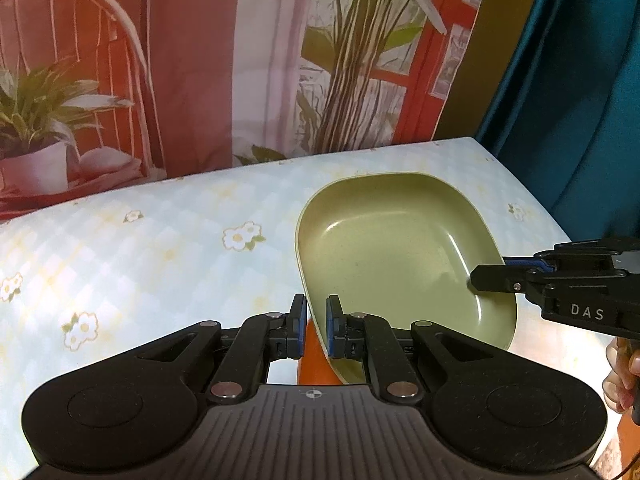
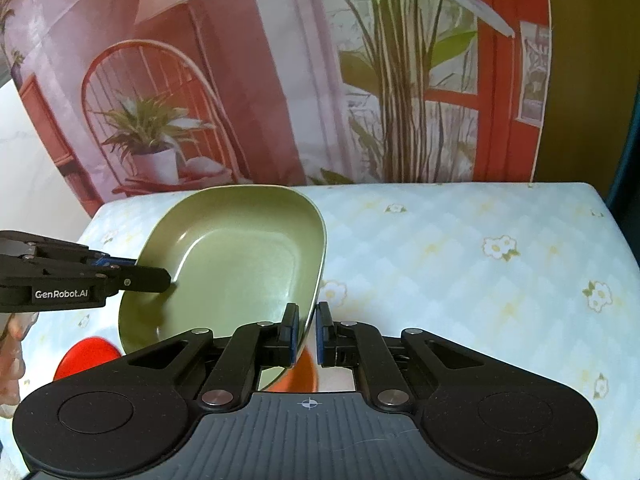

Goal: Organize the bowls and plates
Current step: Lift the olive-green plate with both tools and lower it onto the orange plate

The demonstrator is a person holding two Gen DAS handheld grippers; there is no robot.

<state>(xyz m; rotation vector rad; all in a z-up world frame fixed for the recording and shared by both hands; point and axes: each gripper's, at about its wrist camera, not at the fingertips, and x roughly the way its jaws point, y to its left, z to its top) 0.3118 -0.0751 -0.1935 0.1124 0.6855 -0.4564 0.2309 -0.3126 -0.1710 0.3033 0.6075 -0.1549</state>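
Left claw (image 1: 313, 326) and right claw (image 2: 306, 334) each grip green bowl (image 1: 396, 240) rim | bowls: 1 | orange plate (image 2: 86, 354): 1

You get 2 bright, evenly lit fisheye views with straight edges bowed. Soft glare streaks the green dish (image 1: 400, 248); your tablecloth (image 2: 480, 280) washes pale, and corners darken.

Left gripper (image 1: 313, 328), right gripper (image 2: 306, 334): jaws narrowed, gripping opposite rims.
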